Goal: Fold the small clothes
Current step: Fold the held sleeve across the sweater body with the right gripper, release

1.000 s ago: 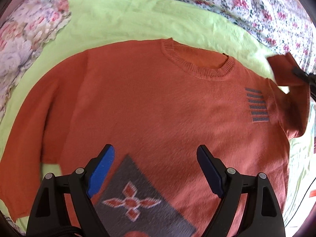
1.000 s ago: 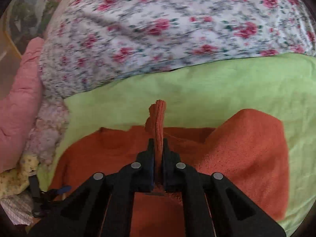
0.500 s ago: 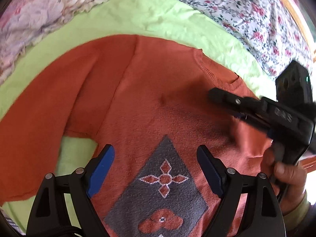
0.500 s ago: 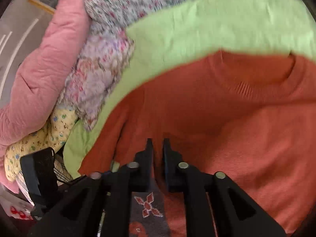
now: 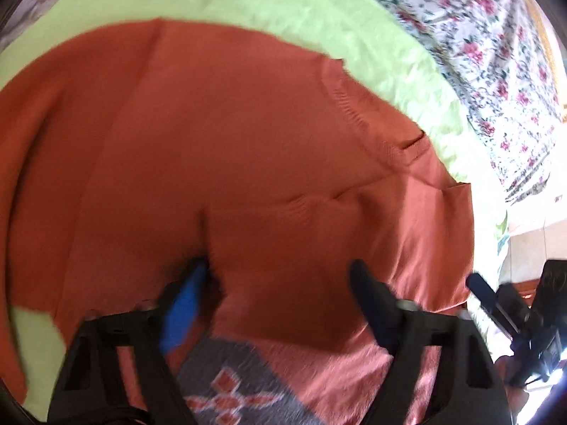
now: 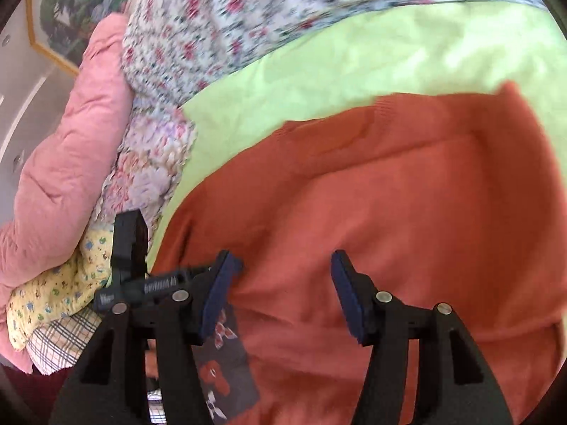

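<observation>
An orange sweater (image 5: 248, 134) lies face up on the bed, with a grey diamond motif (image 5: 230, 386) on its chest. One sleeve (image 5: 354, 233) is folded across the chest. My left gripper (image 5: 280, 283) hangs low over that sleeve's end; its jaws are closing with the fabric between them, the blue pad at the cuff's edge. My right gripper (image 6: 283, 283) is over the sweater (image 6: 389, 212) on the other side, its jaws opening with nothing pinched between them. One of its fingers (image 5: 485, 290) shows at the left view's right edge.
The sweater rests on a lime-green sheet (image 6: 354, 60) over a floral bedspread (image 5: 478, 35). A pink quilt (image 6: 63, 163), a yellow printed garment (image 6: 60, 283) and a plaid cloth (image 6: 60, 340) are piled at the left. The bed's edge and pale floor (image 5: 531, 241) lie to the right.
The right gripper carried the sleeve cuff across the chest, let it go, opened and drew back. The left gripper came down close to the sweater and its jaws narrowed.
</observation>
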### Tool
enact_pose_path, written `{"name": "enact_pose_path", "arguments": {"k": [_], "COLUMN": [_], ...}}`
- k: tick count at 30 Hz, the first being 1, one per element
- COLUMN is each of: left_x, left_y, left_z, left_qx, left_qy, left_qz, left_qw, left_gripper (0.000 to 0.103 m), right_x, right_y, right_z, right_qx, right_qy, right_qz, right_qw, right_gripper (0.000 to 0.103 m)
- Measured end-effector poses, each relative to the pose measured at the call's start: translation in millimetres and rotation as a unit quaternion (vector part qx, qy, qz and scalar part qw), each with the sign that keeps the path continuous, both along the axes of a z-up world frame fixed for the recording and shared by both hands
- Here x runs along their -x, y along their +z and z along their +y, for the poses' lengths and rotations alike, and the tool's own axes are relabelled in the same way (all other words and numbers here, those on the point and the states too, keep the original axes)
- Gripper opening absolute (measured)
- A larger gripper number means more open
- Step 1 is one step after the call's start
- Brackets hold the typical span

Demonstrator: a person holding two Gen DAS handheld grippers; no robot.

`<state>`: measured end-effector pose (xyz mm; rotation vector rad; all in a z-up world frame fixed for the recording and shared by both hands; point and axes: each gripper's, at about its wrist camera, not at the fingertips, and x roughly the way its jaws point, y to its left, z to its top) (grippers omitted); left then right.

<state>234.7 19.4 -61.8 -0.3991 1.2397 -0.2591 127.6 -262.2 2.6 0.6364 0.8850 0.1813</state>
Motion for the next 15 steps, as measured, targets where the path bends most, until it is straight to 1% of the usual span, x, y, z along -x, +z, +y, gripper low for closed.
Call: {"name": "enact_pose_path", "arguments": {"k": [1,2,3,5,6,7,8,9,11,12,14,15], "left_x": [-2,-2,-1,9,14,18,21,23,22,22,24,24], "left_y": [2,3,7,29,41,49,51,49,35,32,33,34], "left_z": [-4,-6,-8,-1,7,17,27,34,41,45,50,48], "left_qx": [-0.002,-0.001,-0.004,-0.022,-0.024,-0.018,-0.017,-0.025,-0.061,-0.064,-0.049,-0.049], "left_qy": [-0.009,-0.021,-0.021,-0.012,-0.003,0.008,0.016,0.018,0.014,0.016,0.024,0.023], "left_qz": [-0.005,-0.003,-0.009,-0.052,-0.072,-0.084,-0.087,-0.085,-0.065,-0.058,-0.061,-0.064], "left_qw": [0.9999,0.9998,0.9997,0.9984,0.9971,0.9963,0.9959,0.9959,0.9959,0.9961,0.9966,0.9965], "left_gripper": [0.009,0.002,0.003,0.003,0.003,0.002,0.002,0.002,0.002,0.002,0.002,0.002], "right_x": [6,15,20,33,38,41,45,48,49,49,45,41], "right_y": [-1,-1,0,2,4,6,9,11,9,7,2,-1], "right_z": [-5,-13,-18,-29,-36,-41,-48,-55,-69,-76,-88,-95], "right_qx": [-0.001,0.001,0.007,0.027,0.037,0.045,0.055,0.067,0.092,0.099,0.110,0.117], "right_qy": [-0.009,-0.026,-0.038,-0.064,-0.077,-0.086,-0.097,-0.109,-0.129,-0.135,-0.145,-0.149], "right_qz": [0.001,0.003,0.003,-0.002,-0.004,-0.006,-0.009,-0.010,-0.002,0.005,0.018,0.027], "right_qw": [1.000,1.000,0.999,0.998,0.996,0.995,0.994,0.992,0.987,0.986,0.983,0.982], "right_gripper": [0.058,0.058,0.058,0.058,0.058,0.058,0.058,0.058,0.058,0.058,0.058,0.058]}}
